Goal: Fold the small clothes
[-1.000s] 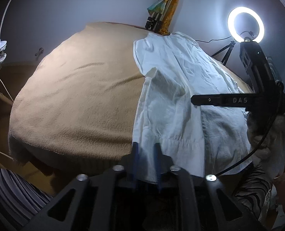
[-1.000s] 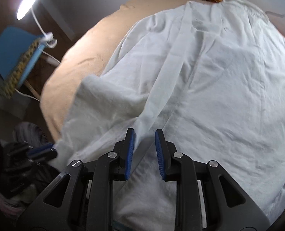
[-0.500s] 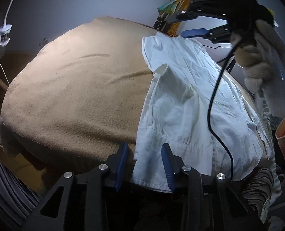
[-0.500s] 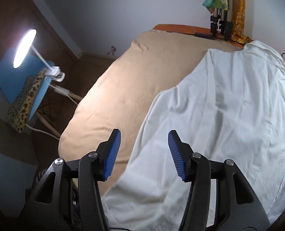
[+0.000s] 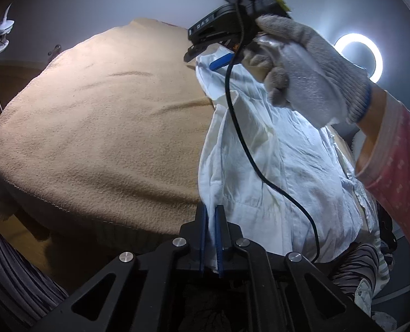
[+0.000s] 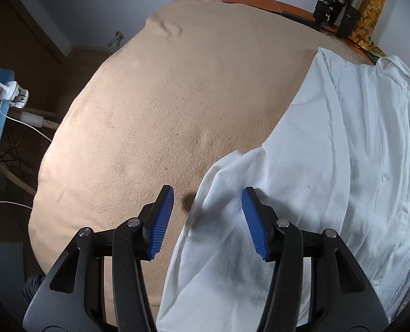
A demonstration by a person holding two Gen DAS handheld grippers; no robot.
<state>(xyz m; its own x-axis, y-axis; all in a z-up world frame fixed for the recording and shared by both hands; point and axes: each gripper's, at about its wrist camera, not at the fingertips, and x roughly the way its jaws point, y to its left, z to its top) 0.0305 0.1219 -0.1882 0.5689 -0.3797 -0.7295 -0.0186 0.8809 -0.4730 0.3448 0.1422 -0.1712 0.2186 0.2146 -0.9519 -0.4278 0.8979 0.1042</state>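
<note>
Pinching white shirt (image 5: 260,166) hem: left hand-held gripper (image 5: 211,238) | right hand-held gripper (image 6: 207,221): spread, empty

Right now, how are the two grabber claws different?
The left gripper is shut on the white shirt's hem, having just closed; the right gripper is open above the shirt's edge, touching nothing. The left sits at the near hem; the right hovers farther up. Both have blue pads on black arms.
</note>
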